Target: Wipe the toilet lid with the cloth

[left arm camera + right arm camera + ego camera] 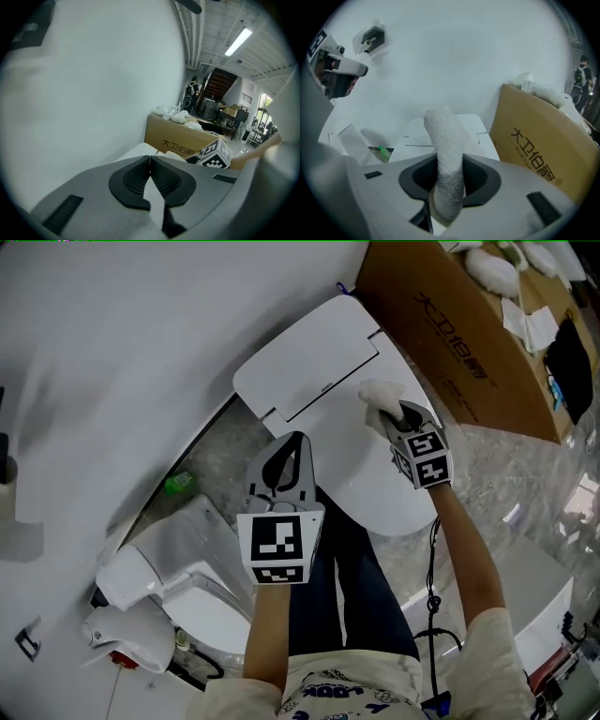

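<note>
The white toilet lid (375, 491) lies closed in the middle of the head view, with the tank (309, 360) behind it. My right gripper (394, 414) is over the lid's back end, shut on a white fluffy cloth (380, 393). In the right gripper view the cloth (445, 154) stands up between the jaws of the right gripper (446, 187), in front of the tank (440, 133). My left gripper (298, 439) hangs left of the lid, shut with nothing in it. Its tips meet in the left gripper view (150, 159).
A large cardboard box (469, 334) stands right of the toilet, with white items on top. A small green object (178, 484) lies on the marble floor by the wall. Another white fixture (178, 568) sits at lower left. The person's legs (342, 587) are in front of the toilet.
</note>
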A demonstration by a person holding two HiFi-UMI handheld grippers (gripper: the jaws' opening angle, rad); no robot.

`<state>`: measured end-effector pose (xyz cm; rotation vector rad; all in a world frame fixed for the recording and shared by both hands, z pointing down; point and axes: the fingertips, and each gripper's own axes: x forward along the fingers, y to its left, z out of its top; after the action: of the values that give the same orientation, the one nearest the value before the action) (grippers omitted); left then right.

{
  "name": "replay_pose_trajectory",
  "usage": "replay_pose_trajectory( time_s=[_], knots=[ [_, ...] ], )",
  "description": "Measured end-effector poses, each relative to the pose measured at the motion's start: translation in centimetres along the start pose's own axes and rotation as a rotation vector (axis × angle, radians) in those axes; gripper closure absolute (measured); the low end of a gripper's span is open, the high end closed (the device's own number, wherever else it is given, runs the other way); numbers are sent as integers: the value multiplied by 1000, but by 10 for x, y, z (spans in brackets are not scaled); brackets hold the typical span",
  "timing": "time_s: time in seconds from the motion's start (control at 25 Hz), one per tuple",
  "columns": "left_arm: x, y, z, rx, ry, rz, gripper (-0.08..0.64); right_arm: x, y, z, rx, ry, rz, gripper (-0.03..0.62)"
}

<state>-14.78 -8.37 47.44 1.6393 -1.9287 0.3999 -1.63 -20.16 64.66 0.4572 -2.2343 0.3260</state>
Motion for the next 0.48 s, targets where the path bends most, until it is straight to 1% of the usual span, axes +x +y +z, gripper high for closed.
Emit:
replay_pose_trajectory(
  time_s=[0.12,0.28,0.48],
  knots=[
    [-3,18,-3,-23,0,27,555,24,12,20,-26,0,28,474],
    [-4,40,-10,-52,5,60,555,58,25,39,-44,13,46,474],
    [-5,59,-19,-77,14,85,555,95,34,38,6,59,54,474]
  ],
)
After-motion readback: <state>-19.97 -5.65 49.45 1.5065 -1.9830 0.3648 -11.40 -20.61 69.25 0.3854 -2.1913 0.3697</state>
